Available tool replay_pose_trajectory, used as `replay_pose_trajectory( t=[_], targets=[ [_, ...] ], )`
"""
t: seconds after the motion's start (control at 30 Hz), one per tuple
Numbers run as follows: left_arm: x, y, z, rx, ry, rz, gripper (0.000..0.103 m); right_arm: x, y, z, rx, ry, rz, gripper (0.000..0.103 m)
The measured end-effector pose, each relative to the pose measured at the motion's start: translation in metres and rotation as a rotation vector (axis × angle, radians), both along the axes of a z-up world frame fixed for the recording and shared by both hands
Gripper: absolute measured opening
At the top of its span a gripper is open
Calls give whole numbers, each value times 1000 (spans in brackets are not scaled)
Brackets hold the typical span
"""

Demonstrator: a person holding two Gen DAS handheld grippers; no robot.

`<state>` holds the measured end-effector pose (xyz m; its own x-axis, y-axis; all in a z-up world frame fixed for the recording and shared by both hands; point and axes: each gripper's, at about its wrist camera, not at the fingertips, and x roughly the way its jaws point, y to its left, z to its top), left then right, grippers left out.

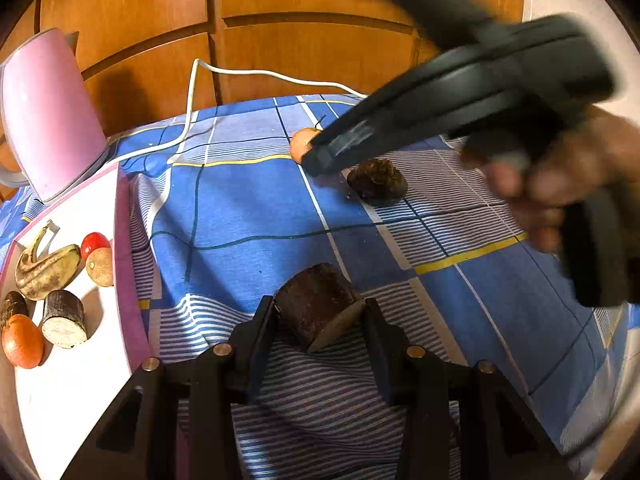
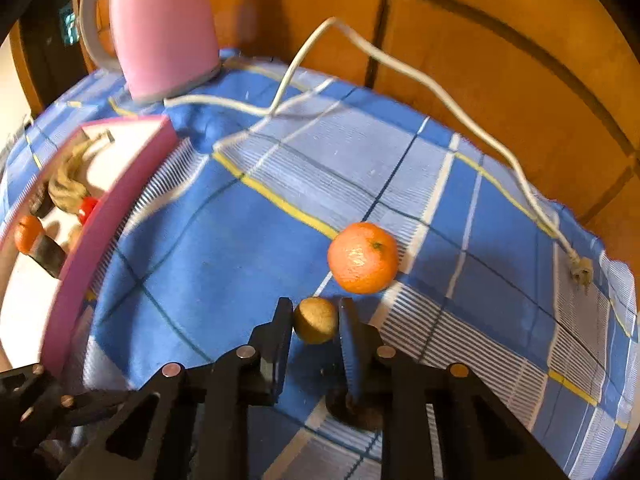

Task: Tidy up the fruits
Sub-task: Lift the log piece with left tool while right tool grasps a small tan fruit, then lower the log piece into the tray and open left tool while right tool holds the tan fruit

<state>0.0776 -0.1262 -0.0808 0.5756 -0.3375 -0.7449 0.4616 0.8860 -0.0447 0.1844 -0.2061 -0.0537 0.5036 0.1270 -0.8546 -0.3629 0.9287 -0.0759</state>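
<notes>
Currently, right grip: the right gripper (image 2: pixel 316 322) is clamping its two fingers on a small tan round fruit (image 2: pixel 315 320), pads pressing its sides, lifted clear of the cloth.
Left grip: the left gripper (image 1: pixel 318 312) is squeezing a dark-skinned cut chunk (image 1: pixel 320 304), its pale cut face pointing down toward the camera.
Fruit left out: a tangerine (image 2: pixel 363 258) is lying near the table's far edge, just beyond the right fingers; a dark rough lump (image 1: pixel 377 182) is sitting beside it, toward the middle.
Destination: the pink-rimmed white tray (image 1: pixel 122 240) at the table's left edge is already carrying a browned banana (image 1: pixel 46 266), a red fruit (image 1: pixel 95 243), a tan fruit (image 1: pixel 100 267), two cut chunks and an orange (image 1: pixel 22 341).
Risk, slipping: the tan fruit is round and gripped only at its widest part, so it is likely rolling out if the hand tilts.
Risk, collision: both hands are probably heading for the same tray; crossing paths could be knocking either piece loose.
Risk, cord: the white cord (image 2: pixel 400 68) from the pink kettle (image 2: pixel 164 28) is trailing along the far edge and could be snagging a gripper reaching for the tangerine.
Risk, crowding: dropping onto the tray's packed near corner may be scattering fruit.
</notes>
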Motion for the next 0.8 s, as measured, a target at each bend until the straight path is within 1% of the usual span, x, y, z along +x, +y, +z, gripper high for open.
replay_pose_trajectory(
  t=[0.07,0.17,0.27,0.33,0.43,0.47,0.5,0.6,0.73,0.8],
  targets=[
    [0,0,0,0,2,2,44,-15,-11,12,76,-8,-16,23],
    [0,-1,1,0,4,3,44,-46,-28,21,148,-3,-44,23],
    [2,0,1,-7,16,5,43,-81,-46,15,185,28,-100,23],
    [6,0,2,-15,31,9,43,-102,-55,4,177,53,-134,23],
    [9,2,8,-39,60,13,43,-116,-66,-11,182,87,-184,23],
    [9,3,11,-45,56,14,43,-119,-69,-13,197,81,-196,23],
    [8,4,16,-50,46,14,43,-121,-73,-13,223,69,-214,23],
    [0,8,31,-80,27,10,43,-122,-76,-13,249,56,-250,23],
    [-11,25,50,-125,30,29,43,-126,-77,-13,259,41,-273,23],
    [-16,40,60,-141,27,54,43,-126,-76,-13,258,38,-279,23]
  ],
)
